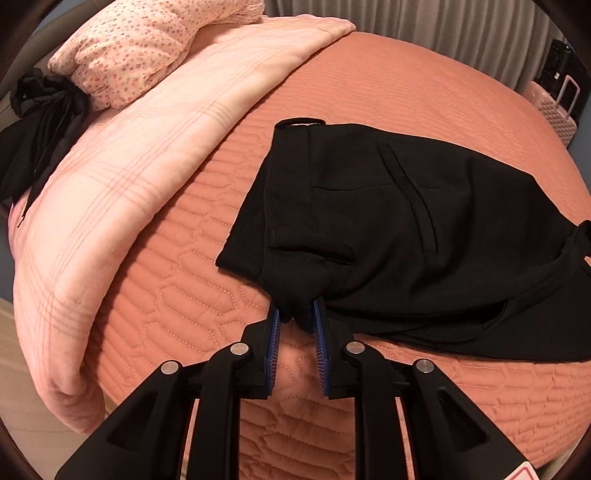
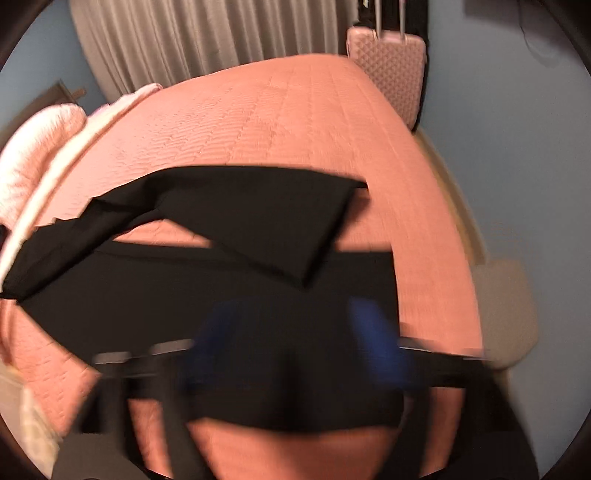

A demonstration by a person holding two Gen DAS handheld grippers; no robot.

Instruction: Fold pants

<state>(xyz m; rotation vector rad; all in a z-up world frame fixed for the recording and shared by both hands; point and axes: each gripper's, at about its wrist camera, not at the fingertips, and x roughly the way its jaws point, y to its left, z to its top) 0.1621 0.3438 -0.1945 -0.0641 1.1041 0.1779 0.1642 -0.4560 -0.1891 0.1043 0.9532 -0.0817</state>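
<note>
Nearest you, your left gripper [image 1: 295,314] has its jaws narrow, pinching a bunched bit of the black pants [image 1: 406,229] between the blue pads [image 1: 273,332]. Your right gripper [image 2: 295,332] is blurred, its jaws spread wide over the pants with nothing pinched. The pants lie partly folded on the orange quilted bed [image 1: 332,92]. Farther off sit a pink blanket [image 1: 147,147], a dotted pillow [image 1: 140,48], grey curtains [image 2: 207,33] and a pink suitcase [image 2: 391,62].

The left wrist view looks steeply down along its fingers, close over the black pants [image 1: 424,236] on the salmon quilted bed [image 1: 369,85], facing the curtain. The right wrist view, blurred, hangs close above the pants too, facing the same curtain. Both share pants, bed and pink suitcase [image 2: 391,62].
</note>
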